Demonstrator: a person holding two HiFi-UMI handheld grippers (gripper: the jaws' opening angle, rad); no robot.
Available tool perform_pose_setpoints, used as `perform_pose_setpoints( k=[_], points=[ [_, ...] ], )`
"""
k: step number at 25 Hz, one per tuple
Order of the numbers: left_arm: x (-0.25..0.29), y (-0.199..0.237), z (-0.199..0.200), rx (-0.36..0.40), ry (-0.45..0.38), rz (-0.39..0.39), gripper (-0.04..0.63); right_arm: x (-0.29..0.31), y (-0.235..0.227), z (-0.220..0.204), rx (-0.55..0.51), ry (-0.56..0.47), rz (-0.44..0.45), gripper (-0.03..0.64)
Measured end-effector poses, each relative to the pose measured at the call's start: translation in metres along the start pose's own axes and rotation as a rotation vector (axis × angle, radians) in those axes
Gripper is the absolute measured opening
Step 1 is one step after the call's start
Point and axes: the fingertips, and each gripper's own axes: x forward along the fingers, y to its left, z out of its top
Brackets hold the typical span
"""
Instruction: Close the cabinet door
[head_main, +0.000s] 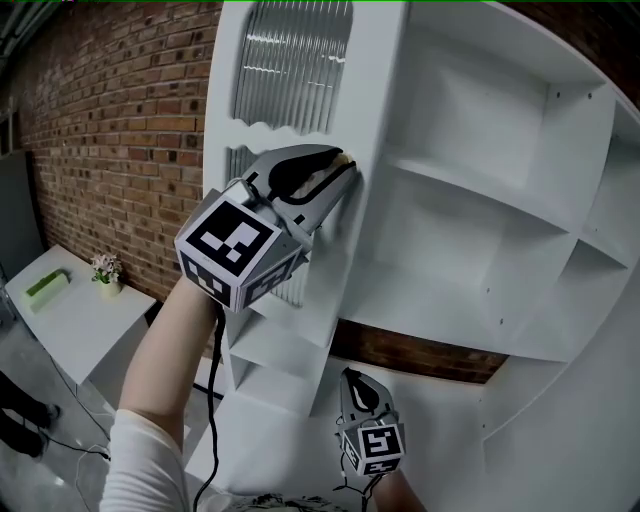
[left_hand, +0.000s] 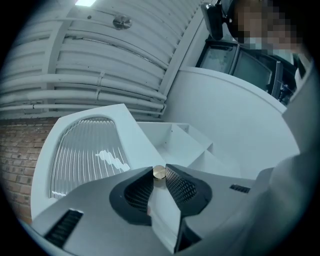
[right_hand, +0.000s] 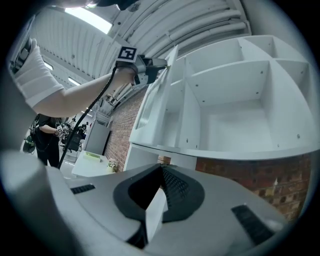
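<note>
"Where's the cabinet door (head_main: 372, 95)?"
"Swung out left of the cabinet (head_main: 470, 185). The left claw (head_main: 343, 168) grips its edge at the brass knob (left_hand: 159, 172)."
"Right claw (head_main: 351, 380)?"
"Clenched empty, below the cabinet."

The grey two-jaw left gripper (head_main: 340, 168) is reaching upward on a bare forearm (head_main: 172, 345) with a white sleeve, and its jaw tips are pinching a small round brass knob (left_hand: 159, 172). The grey right gripper (head_main: 354, 382) is waiting lower down, its jaws pressing together on nothing.
</note>
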Motion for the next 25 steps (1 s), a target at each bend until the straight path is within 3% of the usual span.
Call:
perform_pose_setpoints(
  k=[12,25],
  points=[
    [0.032,0.004,-0.023,0.130,0.065,0.082,0.091,0.028,-0.018,-0.009,0.017,-0.022,0.055,0.002],
    [0.054,0.012,-0.042,0.130,0.080,0.143,0.091,0.035,-0.033,-0.029,0.046,0.012,0.064,0.002]
  ],
)
